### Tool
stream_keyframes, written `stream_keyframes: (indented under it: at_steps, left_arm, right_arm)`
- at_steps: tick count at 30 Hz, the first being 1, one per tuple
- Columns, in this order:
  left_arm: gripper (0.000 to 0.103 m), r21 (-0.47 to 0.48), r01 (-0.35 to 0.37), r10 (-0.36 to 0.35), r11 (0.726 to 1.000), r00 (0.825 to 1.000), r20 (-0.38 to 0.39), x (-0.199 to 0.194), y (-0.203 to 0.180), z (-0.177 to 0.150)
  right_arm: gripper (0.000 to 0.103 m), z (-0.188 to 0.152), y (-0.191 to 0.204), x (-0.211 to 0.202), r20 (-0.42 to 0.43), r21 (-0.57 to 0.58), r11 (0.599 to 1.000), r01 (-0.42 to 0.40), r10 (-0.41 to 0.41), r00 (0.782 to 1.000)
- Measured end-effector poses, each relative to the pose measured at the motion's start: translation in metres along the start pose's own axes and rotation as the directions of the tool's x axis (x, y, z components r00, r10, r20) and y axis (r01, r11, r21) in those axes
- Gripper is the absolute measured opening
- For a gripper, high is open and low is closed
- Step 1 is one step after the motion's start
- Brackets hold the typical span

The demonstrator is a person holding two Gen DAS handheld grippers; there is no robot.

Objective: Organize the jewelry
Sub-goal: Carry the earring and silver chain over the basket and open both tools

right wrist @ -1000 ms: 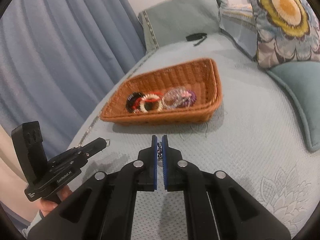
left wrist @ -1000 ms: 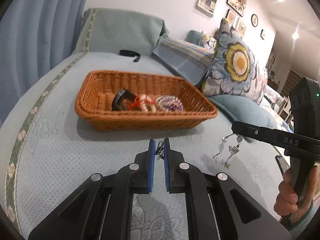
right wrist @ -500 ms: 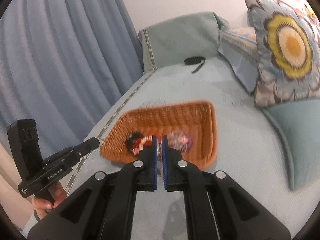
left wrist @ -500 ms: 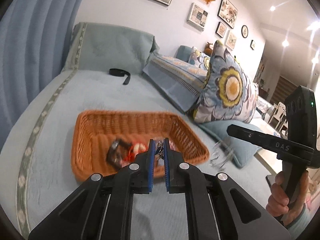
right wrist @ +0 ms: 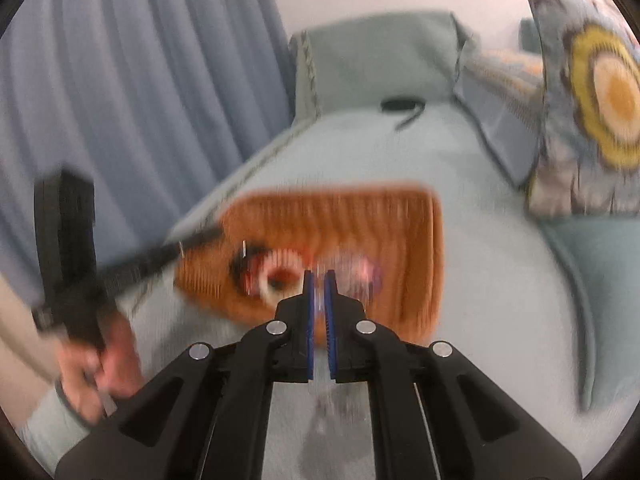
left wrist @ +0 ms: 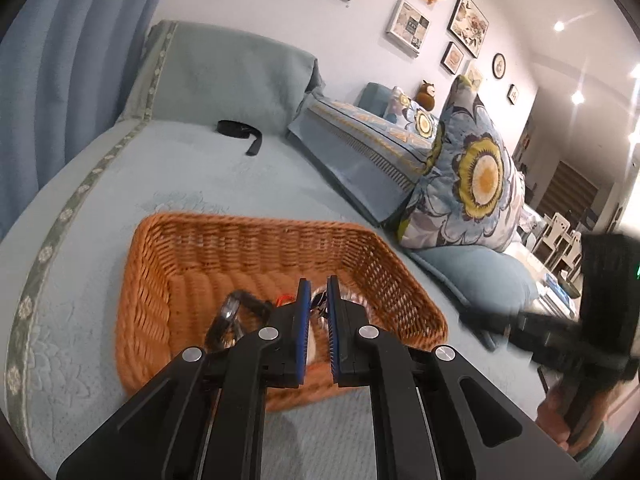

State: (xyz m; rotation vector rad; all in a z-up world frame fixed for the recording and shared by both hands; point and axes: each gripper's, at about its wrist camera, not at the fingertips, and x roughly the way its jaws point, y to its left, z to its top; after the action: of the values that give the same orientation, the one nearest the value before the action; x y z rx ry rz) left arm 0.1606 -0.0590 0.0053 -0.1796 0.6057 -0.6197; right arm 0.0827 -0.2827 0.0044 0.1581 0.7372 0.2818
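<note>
A wicker basket (left wrist: 256, 227) lies on the bed. In it are a black bracelet (left wrist: 230, 314) and a red piece (left wrist: 282, 300), and the rest is hidden behind my fingers. My left gripper (left wrist: 318, 300) hangs over the basket's near half, shut on a small dark metal piece (left wrist: 318, 307). In the blurred right wrist view my right gripper (right wrist: 319, 280) is over the basket's (right wrist: 400, 220) near rim, shut on a thin silver chain (right wrist: 318, 292). Below it lie a white bead ring (right wrist: 280, 280) and a pink bracelet (right wrist: 362, 276). The left gripper (right wrist: 214, 235) reaches in from the left.
A black strap (left wrist: 240, 132) lies far back on the bed. Floral cushions (left wrist: 476, 176) and a plain blue cushion (left wrist: 476, 276) stand to the right of the basket. Blue curtains (right wrist: 140, 80) hang on the left. A person's hand (right wrist: 100, 368) holds the left gripper's handle.
Both grippers have risen off the bed cover and moved forward over the basket, each still shut on its piece. The right wrist view has become blurred.
</note>
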Motion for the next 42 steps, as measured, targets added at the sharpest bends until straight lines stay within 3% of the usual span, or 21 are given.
stream_keyframes:
  at_steps: [3, 6, 9, 10, 11, 15, 17, 19, 20, 23, 26, 31, 42]
  left_arm:
    - [0.006, -0.032, -0.008, 0.008, 0.999, 1.000, -0.004, -0.004, 0.004, -0.007]
    - [0.006, -0.029, -0.006, 0.006, 1.000, 1.000, -0.002, -0.009, 0.002, -0.008]
    - [0.006, 0.006, -0.019, 0.019, 1.000, 1.000, -0.002, -0.018, -0.006, -0.012]
    - [0.006, 0.011, -0.018, 0.018, 1.000, 1.000, -0.004, -0.020, -0.008, -0.012]
    - [0.006, 0.016, -0.019, 0.019, 1.000, 1.000, -0.003, -0.022, -0.008, -0.013]
    - [0.006, 0.013, -0.014, 0.014, 1.000, 1.000, 0.000, -0.024, -0.010, -0.015]
    - [0.006, 0.019, -0.014, 0.014, 1.000, 1.000, -0.005, -0.022, -0.012, -0.017]
    - [0.006, 0.030, -0.019, 0.019, 0.999, 1.000, -0.008, -0.021, -0.014, -0.018]
    - [0.006, 0.037, -0.023, 0.023, 0.999, 1.000, -0.008, -0.021, -0.015, -0.018]
    - [0.006, 0.038, -0.020, 0.020, 0.999, 1.000, 0.001, -0.023, -0.015, -0.017]
    - [0.006, 0.036, -0.024, 0.024, 0.999, 1.000, 0.008, -0.026, -0.014, -0.015]
    - [0.006, 0.036, -0.016, 0.015, 0.999, 0.999, 0.031, -0.033, -0.014, -0.009]
    - [0.006, 0.056, -0.009, 0.006, 0.998, 0.999, 0.051, -0.026, -0.022, 0.005]
  right_arm:
    - [0.004, -0.026, -0.004, 0.012, -0.082, 0.006, 1.000, 0.004, -0.003, 0.997]
    - [0.014, -0.035, -0.010, 0.030, -0.134, 0.034, 0.999, 0.026, -0.021, 0.991]
    - [0.037, -0.035, -0.018, 0.038, -0.132, 0.059, 0.996, 0.061, -0.053, 0.990]
    - [0.050, -0.035, -0.021, 0.038, -0.126, 0.067, 0.996, 0.065, -0.056, 0.990]
    - [0.052, -0.035, -0.023, 0.038, -0.117, 0.066, 0.996, 0.068, -0.060, 0.991]
    - [0.046, -0.036, -0.009, 0.049, -0.134, -0.019, 0.991, 0.132, -0.133, 0.982]
    - [0.026, -0.039, -0.003, 0.064, -0.175, -0.049, 0.988, 0.144, -0.150, 0.973]
    - [0.019, -0.044, 0.007, 0.071, -0.178, -0.107, 0.978, 0.179, -0.196, 0.964]
    - [0.007, -0.046, 0.013, 0.071, -0.178, -0.137, 0.976, 0.169, -0.192, 0.965]
    - [0.007, -0.052, 0.032, 0.065, -0.167, -0.210, 0.965, 0.155, -0.192, 0.967]
    - [0.007, -0.049, 0.042, 0.051, -0.146, -0.192, 0.975, 0.113, -0.142, 0.979]
    - [0.007, -0.021, 0.057, 0.007, -0.032, -0.171, 0.983, 0.068, -0.075, 0.997]
    - [0.007, 0.053, 0.050, -0.024, 0.114, -0.134, 0.987, 0.088, -0.073, 0.991]
